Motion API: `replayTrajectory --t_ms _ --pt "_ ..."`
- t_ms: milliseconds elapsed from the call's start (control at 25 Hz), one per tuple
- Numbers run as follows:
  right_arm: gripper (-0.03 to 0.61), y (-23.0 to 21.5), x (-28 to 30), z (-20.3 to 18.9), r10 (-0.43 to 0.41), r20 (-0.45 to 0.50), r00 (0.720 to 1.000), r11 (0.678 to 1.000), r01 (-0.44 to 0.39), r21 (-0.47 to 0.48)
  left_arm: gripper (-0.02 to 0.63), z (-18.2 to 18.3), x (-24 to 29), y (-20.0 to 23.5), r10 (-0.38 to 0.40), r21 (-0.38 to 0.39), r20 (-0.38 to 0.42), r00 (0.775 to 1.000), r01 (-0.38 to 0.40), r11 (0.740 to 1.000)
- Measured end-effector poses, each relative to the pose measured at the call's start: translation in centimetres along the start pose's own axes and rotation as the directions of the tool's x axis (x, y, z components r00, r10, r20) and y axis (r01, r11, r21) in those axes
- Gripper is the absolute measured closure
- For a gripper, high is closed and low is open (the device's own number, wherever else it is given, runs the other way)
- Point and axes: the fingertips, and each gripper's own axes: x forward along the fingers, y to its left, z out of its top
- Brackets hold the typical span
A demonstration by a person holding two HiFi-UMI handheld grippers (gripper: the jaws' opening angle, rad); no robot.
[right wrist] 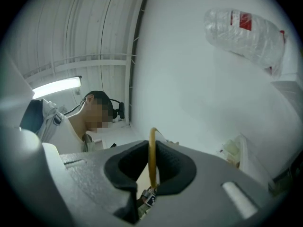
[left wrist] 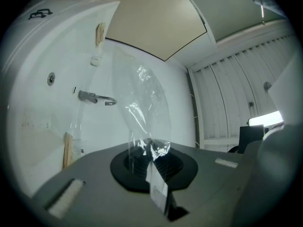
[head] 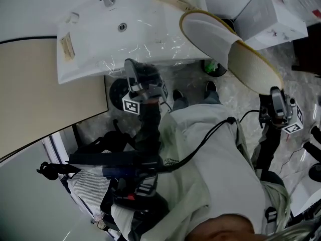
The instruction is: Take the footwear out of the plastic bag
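- Left gripper (left wrist: 150, 151): jaws clenched on a crumpled pinch of the clear plastic bag (left wrist: 142, 103). The film rose straight up from the jaws, glossy, creased and see-through.
- Right gripper (right wrist: 151, 167): jaws grasping the thin yellow-trimmed edge of the slipper (head: 215, 36). In the right gripper view the edge stood as an upright yellow line between the pads.
- Writing near the jaws: none readable on bag or slipper. A pale strip hung just below the left jaws' pinch; what it was could not be told.
- Slipper's look: white closed upper, beige insole, yellowish trim round the sole.
- Slipper's axis: in the head view the long axis ran diagonally away from the right jaws. The heel end was at the jaws and the toe was at the far end, up and to the left, over the rim of the sink (head: 85, 59).
- Slipper's place: held up off the floor, to the right of the left jaws. Whether its toe lay within the bag's mouth could not be told.
- Beyond the left jaws: white sink with a chrome faucet (left wrist: 94, 97). A small outline mark (left wrist: 40, 14) sat on the sink's upper left, not legible.
- Beyond the right jaws, high and to the right: a wrapped bundle (right wrist: 244, 30) in clear film with a red label (right wrist: 245, 20), its print too small to read.
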Motion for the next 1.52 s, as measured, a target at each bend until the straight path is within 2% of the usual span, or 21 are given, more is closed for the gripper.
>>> replayTrajectory --t_ms 280,680,880,1200,1520 --pt "0.540 1.8 2.3 0.8 0.076 0.054 0.996 0.997 -0.075 -0.008 0.617 -2.7 0.2 -0.3 -0.008 -0.054 -0.075 0.997 0.004 0.999" --pt "0.540 2.5 7.0 -2.8 0.199 0.057 0.978 0.974 -0.204 0.101 0.624 -9.2 0.2 -1.6 -0.069 -0.198 -0.191 0.979 0.031 0.980" --pt "0.540 2.0 7.7 -5.0 0.186 0.033 0.982 0.972 -0.189 0.140 0.619 -10.6 -0.1 -2.9 -0.118 -0.215 -0.227 0.967 0.068 0.974" --pt "0.540 1.6 7.5 -6.3 0.180 0.026 0.983 0.968 -0.182 0.174 0.541 -10.9 -0.1 -4.4 -0.177 -0.226 -0.255 0.951 0.120 0.967" --pt "0.540 0.1 6.8 -6.5 0.152 0.091 0.984 0.954 -0.170 0.245 0.492 -10.6 -0.1 -5.3 -0.214 -0.232 -0.243 0.946 0.158 0.960"
